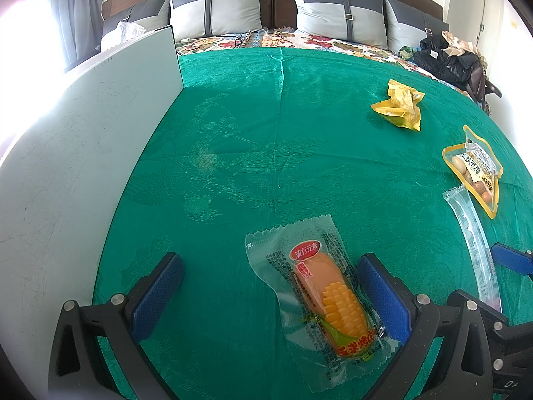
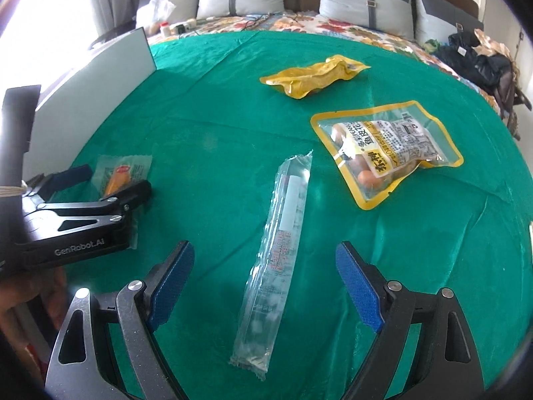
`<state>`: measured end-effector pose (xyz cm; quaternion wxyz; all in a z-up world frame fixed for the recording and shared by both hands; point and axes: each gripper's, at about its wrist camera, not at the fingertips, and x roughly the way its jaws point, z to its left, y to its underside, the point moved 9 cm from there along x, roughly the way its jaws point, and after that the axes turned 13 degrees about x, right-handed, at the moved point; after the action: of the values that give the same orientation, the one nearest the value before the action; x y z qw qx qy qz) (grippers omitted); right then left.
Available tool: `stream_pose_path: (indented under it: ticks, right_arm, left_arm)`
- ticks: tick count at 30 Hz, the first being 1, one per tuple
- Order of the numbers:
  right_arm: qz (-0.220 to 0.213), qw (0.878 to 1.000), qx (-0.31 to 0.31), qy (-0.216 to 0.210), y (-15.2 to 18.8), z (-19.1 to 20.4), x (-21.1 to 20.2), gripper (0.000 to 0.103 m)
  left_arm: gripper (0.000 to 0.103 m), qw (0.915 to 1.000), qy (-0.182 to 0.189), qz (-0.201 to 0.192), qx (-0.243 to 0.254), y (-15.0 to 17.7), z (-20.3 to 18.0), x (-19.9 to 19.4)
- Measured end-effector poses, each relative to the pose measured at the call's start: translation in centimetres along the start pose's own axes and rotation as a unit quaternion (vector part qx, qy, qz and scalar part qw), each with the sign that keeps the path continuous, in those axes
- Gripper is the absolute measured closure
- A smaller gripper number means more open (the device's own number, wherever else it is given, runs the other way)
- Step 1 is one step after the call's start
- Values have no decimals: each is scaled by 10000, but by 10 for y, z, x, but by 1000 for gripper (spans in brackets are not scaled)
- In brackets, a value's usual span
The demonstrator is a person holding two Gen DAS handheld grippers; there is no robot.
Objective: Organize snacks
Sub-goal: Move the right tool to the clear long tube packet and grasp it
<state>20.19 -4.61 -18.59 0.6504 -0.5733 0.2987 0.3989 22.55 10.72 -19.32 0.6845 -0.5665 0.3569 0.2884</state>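
Note:
A corn sausage packet [image 1: 328,291] lies on the green cloth [image 1: 266,153] between the open fingers of my left gripper [image 1: 271,266], close to the right finger. It also shows in the right wrist view [image 2: 120,170], partly behind the left gripper [image 2: 110,183]. A long clear packet [image 2: 278,243] lies between the open fingers of my right gripper [image 2: 265,260]; it also shows in the left wrist view [image 1: 476,243]. A yellow-edged peanut bag [image 2: 388,148] and a crumpled yellow packet [image 2: 313,75] lie farther back.
A white board [image 1: 66,153] stands along the left edge of the cloth. Beyond the cloth is a bed with grey pillows [image 1: 339,6] and a floral cover. Dark bags [image 1: 449,56] are piled at the far right.

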Motion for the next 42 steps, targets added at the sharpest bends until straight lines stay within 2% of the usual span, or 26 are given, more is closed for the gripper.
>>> stream_pose_path:
  ticks: [2,5,42]
  right_arm:
    - [-175,9996,-202,84,2,-1,-1,12]
    - [-516,9983,-255,-64,5,-3,-1,10]
    - [-486,9985,-240,-56,2,-6,0,9]
  left_arm:
    - [0,10000,-2,3,2,0,0,0]
    - [0,10000,-4,1,1,-1,0,1]
    - [0,10000,-6,-1,-1,-1,0,2]
